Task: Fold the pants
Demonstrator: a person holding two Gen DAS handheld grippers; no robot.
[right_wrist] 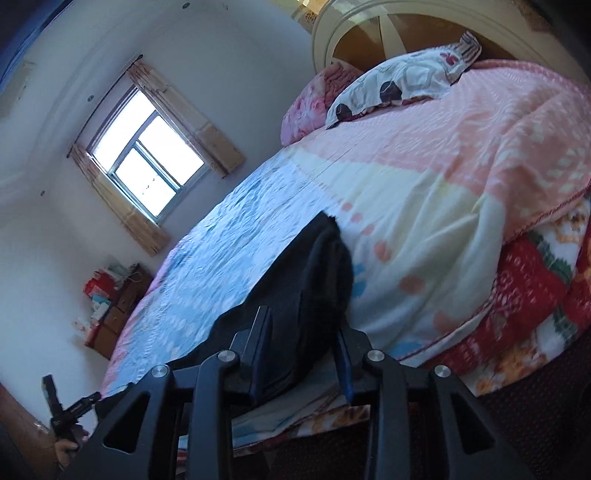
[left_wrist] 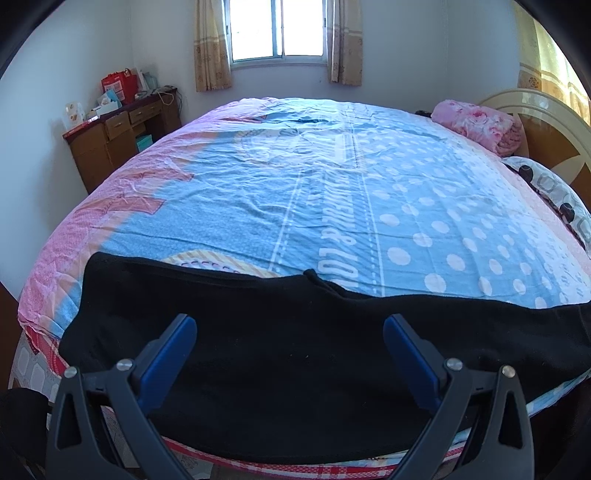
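Black pants [left_wrist: 295, 354] lie spread flat across the near edge of the bed, reaching from left to far right. My left gripper [left_wrist: 290, 326] is open, its blue-padded fingers [left_wrist: 177, 339] wide apart just above the pants and holding nothing. In the right wrist view the pants' far end [right_wrist: 314, 266] is lifted and bunched between the fingers [right_wrist: 258, 339] of my right gripper [right_wrist: 301, 332], which is shut on the fabric. The left gripper [right_wrist: 66, 410] shows small at the lower left of that view.
The bed [left_wrist: 332, 192] has a blue and pink patterned cover. A pink folded blanket [left_wrist: 480, 123] and a spotted pillow [left_wrist: 554, 192] lie by the headboard at the right. A wooden desk [left_wrist: 118, 140] with boxes stands at the far left wall, under a window [left_wrist: 277, 29].
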